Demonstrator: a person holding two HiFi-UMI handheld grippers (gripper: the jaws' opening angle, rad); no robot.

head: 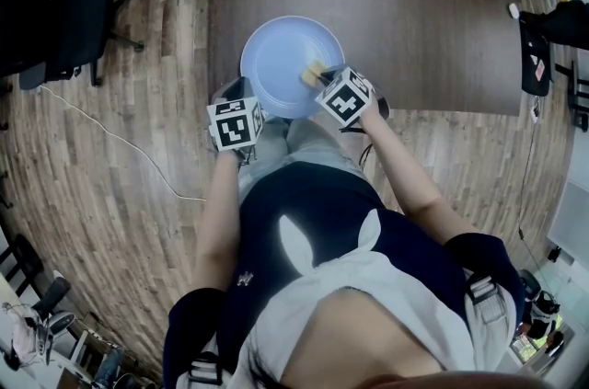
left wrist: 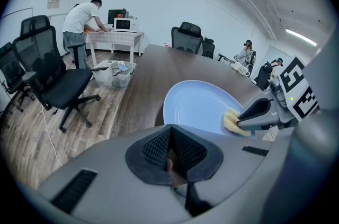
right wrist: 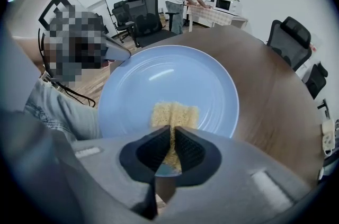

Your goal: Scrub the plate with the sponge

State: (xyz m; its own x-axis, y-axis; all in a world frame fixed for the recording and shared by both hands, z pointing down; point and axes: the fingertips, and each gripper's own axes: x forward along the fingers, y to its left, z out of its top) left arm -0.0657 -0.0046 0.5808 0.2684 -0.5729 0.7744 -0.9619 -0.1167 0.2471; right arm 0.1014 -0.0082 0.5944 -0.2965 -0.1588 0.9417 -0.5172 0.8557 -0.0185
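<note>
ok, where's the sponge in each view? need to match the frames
Head view: sponge just above centre, on the right part of the blue plate, at the right gripper.
Left gripper view: sponge right of centre, at the blue plate's right edge.
Right gripper view: sponge low centre, clamped in the tongs, over the blue plate.
Shared landmark: the blue plate.

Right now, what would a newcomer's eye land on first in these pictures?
The pale blue round plate at the near edge of the dark brown wooden table stands out first. The right gripper presses a yellow sponge onto it, while the left gripper grips its rim.
</note>
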